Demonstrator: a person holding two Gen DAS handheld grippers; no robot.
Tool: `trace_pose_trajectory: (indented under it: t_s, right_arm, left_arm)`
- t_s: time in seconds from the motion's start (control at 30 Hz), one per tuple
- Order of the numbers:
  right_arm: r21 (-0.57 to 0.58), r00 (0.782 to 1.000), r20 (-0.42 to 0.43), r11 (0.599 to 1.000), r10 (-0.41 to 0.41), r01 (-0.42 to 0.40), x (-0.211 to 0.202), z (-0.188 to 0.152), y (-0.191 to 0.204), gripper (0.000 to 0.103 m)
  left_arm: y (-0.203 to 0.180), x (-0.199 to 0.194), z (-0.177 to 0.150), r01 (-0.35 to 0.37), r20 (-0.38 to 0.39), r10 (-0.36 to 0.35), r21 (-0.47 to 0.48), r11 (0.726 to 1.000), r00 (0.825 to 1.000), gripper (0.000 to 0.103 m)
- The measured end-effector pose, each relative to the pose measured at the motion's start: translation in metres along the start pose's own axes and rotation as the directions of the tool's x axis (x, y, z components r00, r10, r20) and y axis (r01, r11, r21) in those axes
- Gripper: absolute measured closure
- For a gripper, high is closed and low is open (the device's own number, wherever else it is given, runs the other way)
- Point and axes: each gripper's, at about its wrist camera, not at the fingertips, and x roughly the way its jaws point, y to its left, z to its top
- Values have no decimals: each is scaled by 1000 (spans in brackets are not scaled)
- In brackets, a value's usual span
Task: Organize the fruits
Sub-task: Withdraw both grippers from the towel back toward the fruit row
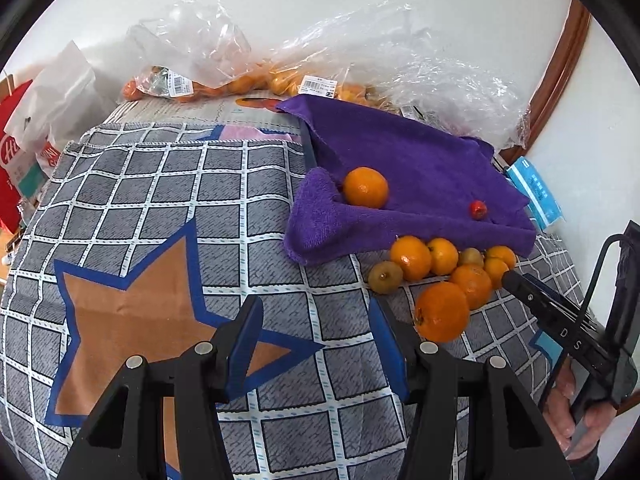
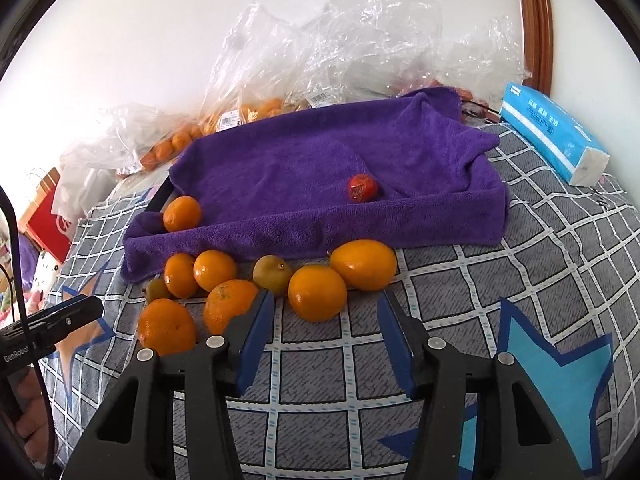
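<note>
A purple towel [image 2: 320,160] lines a shallow tray on the checked bedspread. One orange [image 2: 182,213] and a small red fruit [image 2: 362,188] lie on it. In front of the tray sit several oranges and two small greenish-brown fruits [image 2: 273,274]. My right gripper [image 2: 326,302] is open, its tips just short of either side of one orange [image 2: 317,292], pads clear of it. My left gripper [image 1: 316,312] is open over bare cloth, left of the pile, and its right finger stands beside a big orange [image 1: 442,312]. The tray's orange [image 1: 366,187] and red fruit [image 1: 478,209] also show in the left wrist view.
Crumpled clear plastic bags [image 2: 340,52], some holding more oranges, are heaped along the wall behind the tray. A blue tissue pack [image 2: 556,136] lies at the right. A red box [image 1: 12,160] and white bags stand off the bed's left edge. A hand [image 1: 568,412] holds the right gripper.
</note>
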Motion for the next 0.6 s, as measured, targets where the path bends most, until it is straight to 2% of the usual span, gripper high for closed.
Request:
trace_pose_trajectory:
  t_s: [0.17,0.4,0.6]
  right_arm:
    - [-7,1000,16,1000,-8,8,-3,-1,4,49]
    - [-35,999,-11,999,-31,31,7,-3,13,50]
    - [-67,997,-14,995,-80,78,9,-3,14,52]
  left_arm:
    - [2,-4,-4,-32,30,31,36,999,999,51]
    - [18,2,-10,-77,42,77,4,997,996,51]
    - [29,13,-18,-86,74,87,-6,996,994,51]
